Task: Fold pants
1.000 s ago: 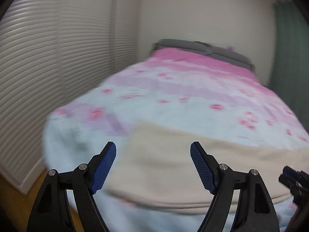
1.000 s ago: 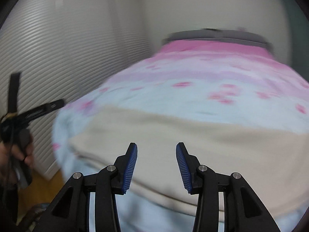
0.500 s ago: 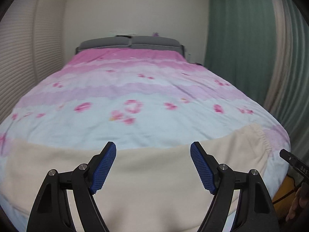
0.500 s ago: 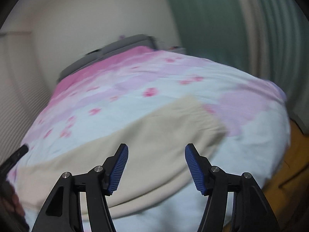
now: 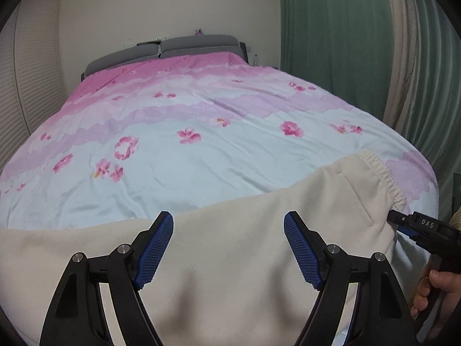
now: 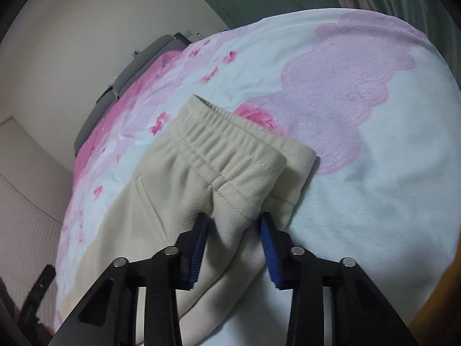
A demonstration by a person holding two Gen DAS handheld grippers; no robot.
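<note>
Cream pants (image 5: 230,248) lie flat across the near end of the bed, with the elastic waistband (image 5: 380,170) at the right. My left gripper (image 5: 228,225) is open and empty above the middle of the pants. My right gripper (image 6: 234,225) has its jaws around the near corner of the waistband (image 6: 227,150), with bunched cream fabric between the blue pads. In the left wrist view the right gripper (image 5: 403,222) touches the pants' right edge.
The bed has a quilt (image 5: 201,121) in pink, lilac and pale blue with flowers and a grey headboard (image 5: 164,49). Green curtains (image 5: 331,23) hang at the right. White slatted doors (image 5: 17,86) stand at the left. The bed's right edge (image 6: 432,173) drops to an orange floor.
Both cameras have swung right from the pants' leg end toward the waistband. My right gripper has moved down onto the waistband corner and narrowed around it. The left gripper stays open.
</note>
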